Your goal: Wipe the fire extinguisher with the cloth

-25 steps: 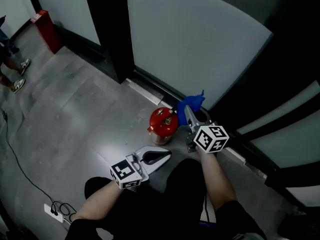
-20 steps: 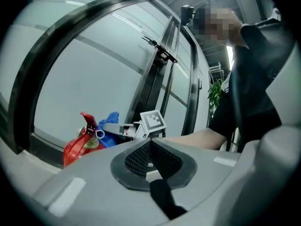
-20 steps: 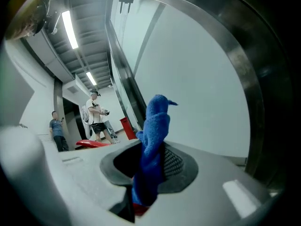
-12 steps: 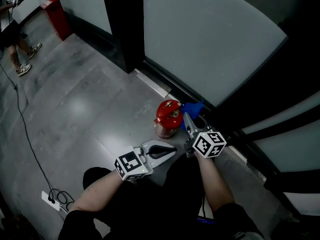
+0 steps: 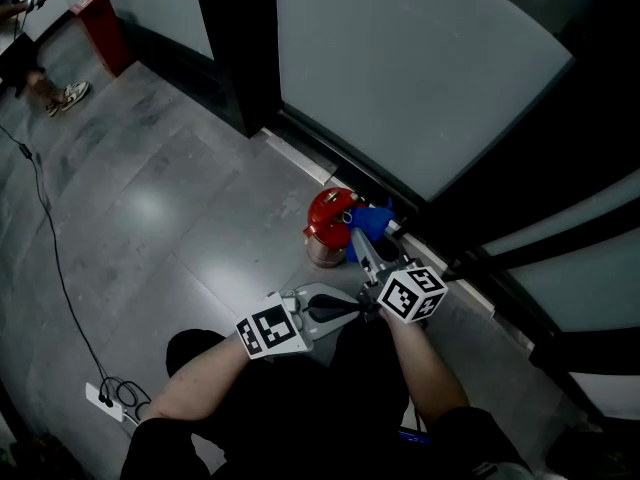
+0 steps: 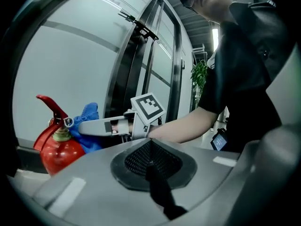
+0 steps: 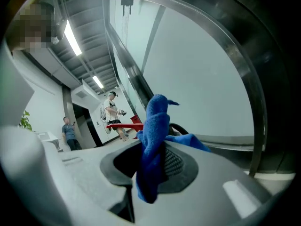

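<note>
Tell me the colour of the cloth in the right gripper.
Blue cloth, best seen in the right gripper view, pinched between the jaws.

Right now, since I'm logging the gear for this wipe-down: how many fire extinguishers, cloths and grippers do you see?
fire extinguisher: 1
cloth: 1
grippers: 2 (left gripper, right gripper)
total: 4

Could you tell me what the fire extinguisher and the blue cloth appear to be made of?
The fire extinguisher looks like painted metal: its red body is smooth with a faint sheen, its neck brassy. The cloth looks like soft microfibre or terry, being fuzzy and folding limply.
</note>
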Action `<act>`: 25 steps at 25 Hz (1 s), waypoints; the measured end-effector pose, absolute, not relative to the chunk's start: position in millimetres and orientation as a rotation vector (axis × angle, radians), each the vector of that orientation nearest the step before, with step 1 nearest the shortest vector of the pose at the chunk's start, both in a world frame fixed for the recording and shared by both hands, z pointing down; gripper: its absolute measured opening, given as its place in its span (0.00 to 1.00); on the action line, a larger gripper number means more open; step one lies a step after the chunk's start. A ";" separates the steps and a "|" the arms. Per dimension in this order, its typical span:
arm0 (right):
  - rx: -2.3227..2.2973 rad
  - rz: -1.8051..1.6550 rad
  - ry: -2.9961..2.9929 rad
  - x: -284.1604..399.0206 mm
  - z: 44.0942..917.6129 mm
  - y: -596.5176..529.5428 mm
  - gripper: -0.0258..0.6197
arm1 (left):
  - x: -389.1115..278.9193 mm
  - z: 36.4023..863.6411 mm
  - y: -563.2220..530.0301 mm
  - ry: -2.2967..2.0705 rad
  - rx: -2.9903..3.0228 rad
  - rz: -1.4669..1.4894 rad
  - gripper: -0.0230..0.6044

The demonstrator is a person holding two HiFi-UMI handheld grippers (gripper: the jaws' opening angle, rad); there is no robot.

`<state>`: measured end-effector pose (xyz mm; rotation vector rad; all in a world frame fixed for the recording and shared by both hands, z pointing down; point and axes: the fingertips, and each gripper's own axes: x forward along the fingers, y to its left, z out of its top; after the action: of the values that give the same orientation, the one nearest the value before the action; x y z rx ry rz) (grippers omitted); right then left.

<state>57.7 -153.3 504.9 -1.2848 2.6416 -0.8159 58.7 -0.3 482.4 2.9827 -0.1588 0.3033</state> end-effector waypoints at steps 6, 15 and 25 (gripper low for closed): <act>-1.278 -0.907 2.533 53.6 506.0 -148.0 0.18 | 49.2 474.8 -6.0 -0.175 2.990 0.254 0.05; -1.284 -0.963 2.536 38.3 508.9 -141.6 0.18 | 36.9 471.9 -8.7 -0.145 2.992 0.241 0.05; -1.160 -0.923 2.694 19.7 510.4 -133.4 0.18 | 44.0 459.4 8.3 -0.011 3.004 0.201 0.05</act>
<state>19.7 -133.4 510.4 -1.1602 2.6940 -0.9232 44.0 8.3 459.4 3.0041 -0.0110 0.2011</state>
